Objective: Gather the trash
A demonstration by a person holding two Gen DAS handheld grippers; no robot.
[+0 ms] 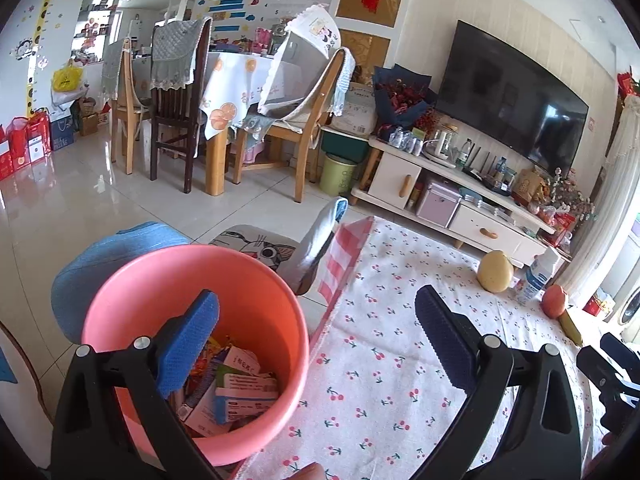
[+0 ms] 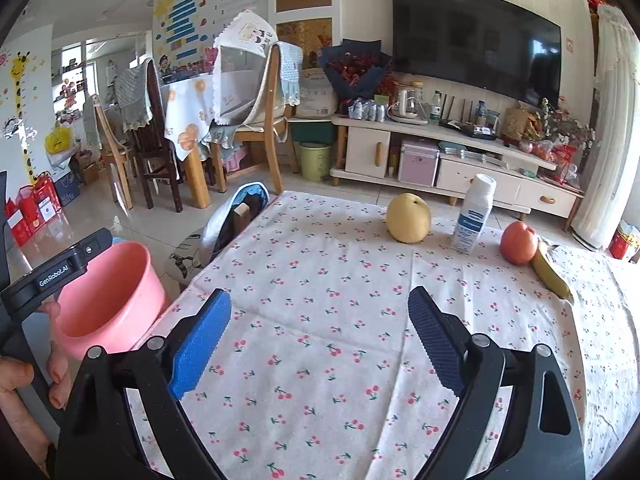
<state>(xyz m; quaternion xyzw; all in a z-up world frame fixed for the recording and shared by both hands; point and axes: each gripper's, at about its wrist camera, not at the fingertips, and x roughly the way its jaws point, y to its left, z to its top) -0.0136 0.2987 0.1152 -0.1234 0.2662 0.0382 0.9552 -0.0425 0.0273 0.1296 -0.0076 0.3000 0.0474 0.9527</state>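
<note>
Left gripper (image 1: 316, 312): jaws wide, nothing between them; held over the tabletop's left edge, one blue pad above the bucket mouth, the dark pad above the cloth
Right gripper (image 2: 320, 312): jaws wide, nothing between them; poised above the bare middle of the cloth
Bucket (image 1: 256, 276): pink, round, standing off the tabletop's left edge, rim just beside the cloth
Trash (image 1: 236, 392): small cartons and coloured wrappers heaped in the bottom of the bucket; print too small to read
Tabletop (image 2: 320, 280): covered by a white cloth with a cherry print; a crease runs across it
Pear (image 2: 408, 218): yellow, upright, at the far side of the tabletop
Bottle (image 2: 474, 214): white with blue label, upright, just right of the pear, apart from it
Apple (image 2: 519, 242): red-orange, right of the bottle
Banana (image 2: 550, 272): lying flat, its end touching the apple
Hand (image 2: 24, 384): fingers wrapped round the left gripper's black handle, seen at the left edge of the right wrist view
Cushion (image 1: 256, 244): cat print, on a seat beyond the bucket
Background: dining table and chairs, TV on a low white cabinet, green bin on the tiled floor
</note>
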